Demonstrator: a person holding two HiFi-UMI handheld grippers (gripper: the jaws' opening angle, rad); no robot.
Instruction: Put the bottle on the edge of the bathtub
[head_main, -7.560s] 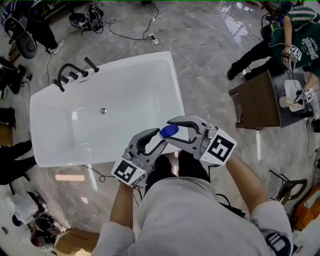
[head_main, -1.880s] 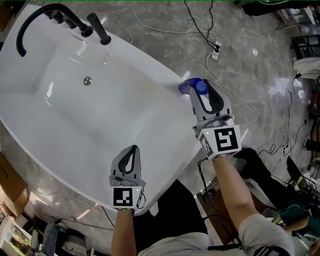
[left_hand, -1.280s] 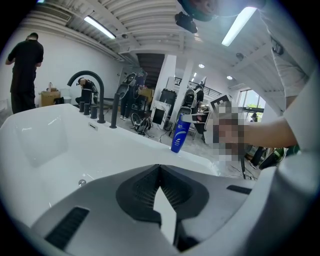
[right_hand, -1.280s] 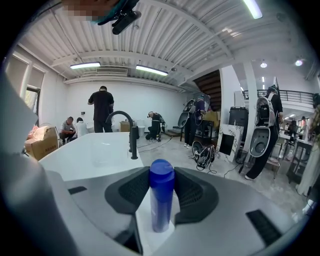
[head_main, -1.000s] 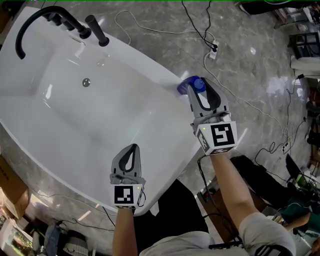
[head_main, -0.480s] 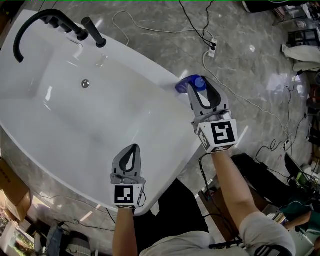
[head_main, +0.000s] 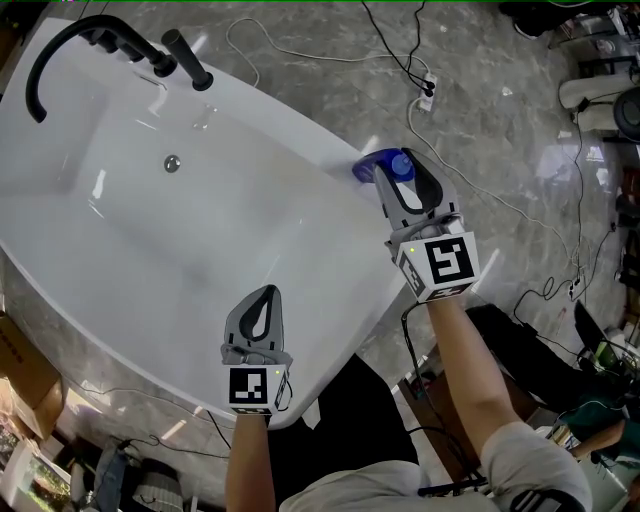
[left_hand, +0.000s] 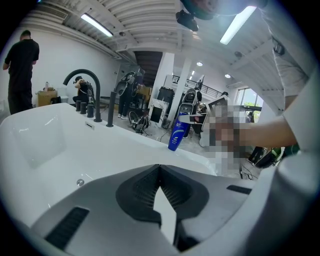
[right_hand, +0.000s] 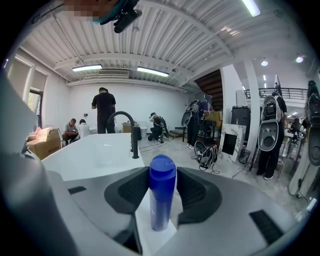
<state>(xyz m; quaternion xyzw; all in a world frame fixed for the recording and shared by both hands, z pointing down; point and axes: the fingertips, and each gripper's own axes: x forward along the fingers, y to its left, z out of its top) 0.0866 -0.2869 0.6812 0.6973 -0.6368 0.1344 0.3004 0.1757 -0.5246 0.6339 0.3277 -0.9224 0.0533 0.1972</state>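
A blue bottle (head_main: 376, 168) with a blue cap stands upright on the right rim of the white bathtub (head_main: 345, 285). My right gripper (head_main: 402, 166) reaches over that rim, a jaw on each side of the bottle. In the right gripper view the bottle (right_hand: 161, 197) fills the space between the pads, and the jaws are opening. My left gripper (head_main: 264, 296) is shut and empty, hovering over the tub's near end. From the left gripper view the bottle (left_hand: 177, 134) shows standing on the far rim, beyond the left gripper (left_hand: 160, 172).
A black faucet (head_main: 55, 45) and black handles (head_main: 185, 58) sit at the tub's far end, with a drain (head_main: 172, 162) in the basin. Cables and a power strip (head_main: 428, 88) lie on the marble floor to the right. A cardboard box (head_main: 20, 385) stands at the lower left.
Across the last second the right gripper stays at the rim with the bottle between its jaws. The left gripper has not moved. Much earlier the bottle was carried above the floor.
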